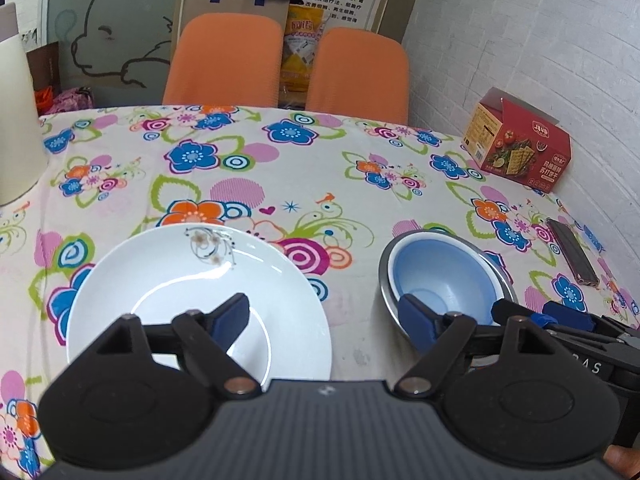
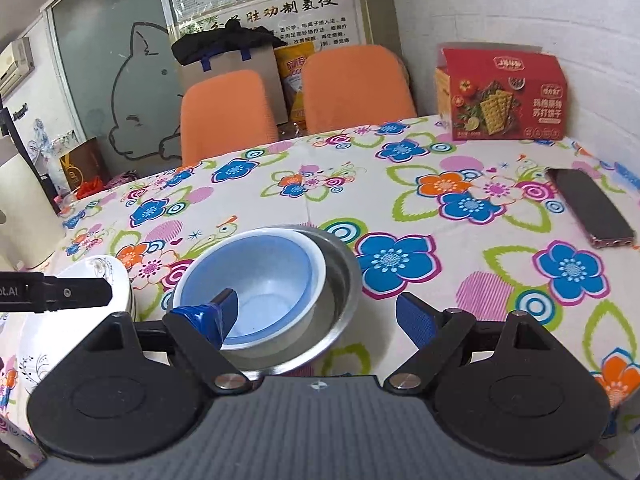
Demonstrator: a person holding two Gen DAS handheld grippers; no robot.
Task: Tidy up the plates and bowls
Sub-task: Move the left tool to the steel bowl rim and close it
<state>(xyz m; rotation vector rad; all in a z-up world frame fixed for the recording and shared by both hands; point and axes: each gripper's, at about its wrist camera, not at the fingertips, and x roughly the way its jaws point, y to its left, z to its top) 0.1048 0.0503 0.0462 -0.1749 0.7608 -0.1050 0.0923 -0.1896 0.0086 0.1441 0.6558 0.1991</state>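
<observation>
Left tongs (image 1: 324, 316) spread, white plate (image 1: 192, 280) beneath

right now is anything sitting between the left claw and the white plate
Nothing visible does. The left claw hangs open right over the white plate; the blue bowl in the steel bowl sits off to its right.

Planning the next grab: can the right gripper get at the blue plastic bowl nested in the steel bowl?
Probably yes: the open right gripper already straddles the blue plastic bowl, nothing blocking.

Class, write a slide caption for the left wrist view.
Open left gripper above white plate beside nested bowls.
</observation>
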